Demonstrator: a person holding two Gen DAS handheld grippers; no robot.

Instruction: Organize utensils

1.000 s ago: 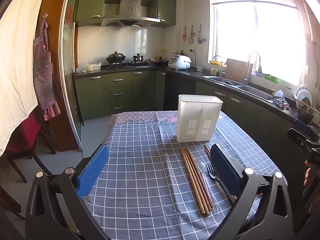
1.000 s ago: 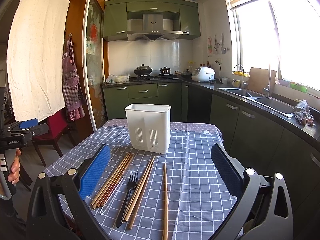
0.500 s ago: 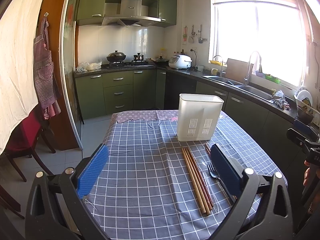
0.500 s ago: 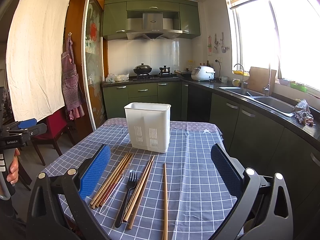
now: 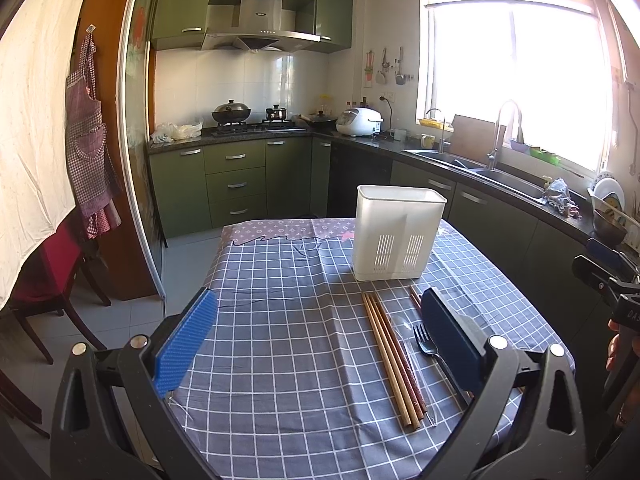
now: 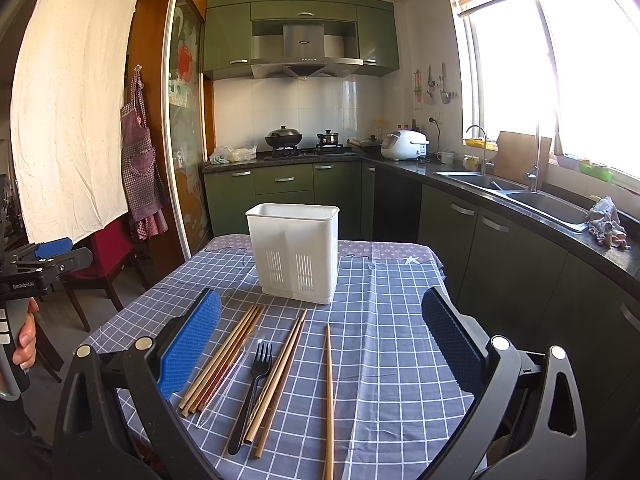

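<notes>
A white slotted utensil holder stands upright on the checked tablecloth. In front of it lie several wooden chopsticks, a black fork and a clear plastic spoon. One chopstick lies alone to the right. My left gripper is open and empty above the table's near edge, left of the utensils. My right gripper is open and empty, held over the utensils.
The table carries a grey checked cloth. A red chair stands to the left. Green cabinets, a stove and a sink counter line the back and right. The other hand-held gripper shows at each view's edge.
Both grippers have drifted slightly forward toward the holder. Nothing on the table has moved.
</notes>
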